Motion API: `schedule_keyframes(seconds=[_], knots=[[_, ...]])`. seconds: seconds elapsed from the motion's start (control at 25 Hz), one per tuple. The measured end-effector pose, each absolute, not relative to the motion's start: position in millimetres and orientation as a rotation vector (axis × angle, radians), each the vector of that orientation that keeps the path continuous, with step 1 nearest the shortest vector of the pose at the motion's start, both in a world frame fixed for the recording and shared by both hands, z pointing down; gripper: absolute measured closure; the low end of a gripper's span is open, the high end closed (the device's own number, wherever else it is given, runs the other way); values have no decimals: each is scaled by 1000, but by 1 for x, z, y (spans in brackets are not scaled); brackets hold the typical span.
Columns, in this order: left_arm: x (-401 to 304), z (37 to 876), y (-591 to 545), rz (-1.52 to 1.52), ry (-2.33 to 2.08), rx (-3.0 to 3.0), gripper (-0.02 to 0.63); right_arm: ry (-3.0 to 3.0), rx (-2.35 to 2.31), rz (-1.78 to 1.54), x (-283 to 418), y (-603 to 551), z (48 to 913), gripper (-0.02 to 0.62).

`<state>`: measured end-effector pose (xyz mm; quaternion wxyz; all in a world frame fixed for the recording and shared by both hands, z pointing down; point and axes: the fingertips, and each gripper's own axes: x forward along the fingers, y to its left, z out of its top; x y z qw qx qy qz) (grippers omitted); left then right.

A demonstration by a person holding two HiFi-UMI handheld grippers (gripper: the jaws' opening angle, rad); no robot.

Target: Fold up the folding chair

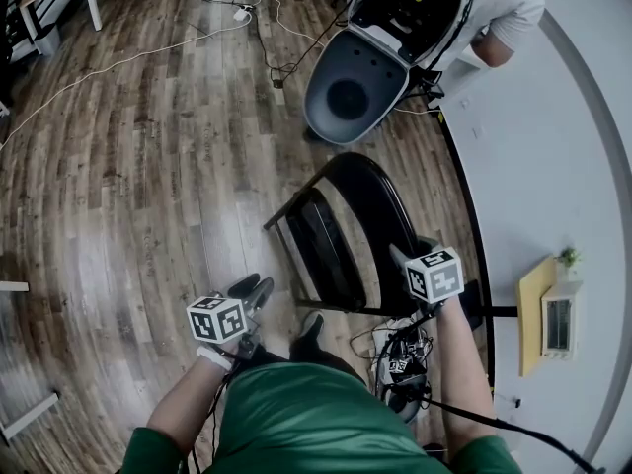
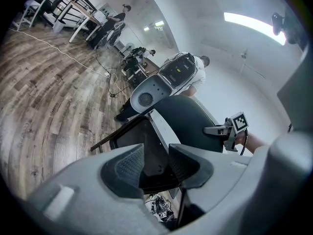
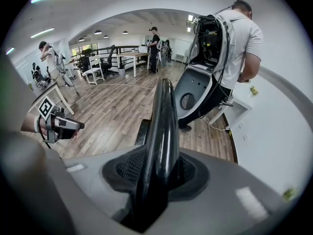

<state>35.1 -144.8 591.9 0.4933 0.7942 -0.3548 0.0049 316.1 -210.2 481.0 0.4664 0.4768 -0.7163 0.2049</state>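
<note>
One glossy black folding chair (image 1: 380, 205), curved back; two grippers: right gripper (image 3: 159, 169) jaws pinching its rim, left gripper (image 2: 155, 163) jaws spread.

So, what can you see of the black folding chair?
The folding chair is black and glossy, with a curved backrest and a thin dark frame. It stands on the wood floor, and its seat looks partly folded up. The right gripper has its fingers closed on the backrest's edge; the left gripper is open, holding nothing.
</note>
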Motion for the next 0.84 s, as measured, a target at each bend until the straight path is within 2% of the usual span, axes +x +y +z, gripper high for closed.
schedule_keyframes(seconds=[0.84], knots=[[36, 599, -133, 50, -840, 1926, 440, -1757, 1171, 501, 315, -210, 481, 462]])
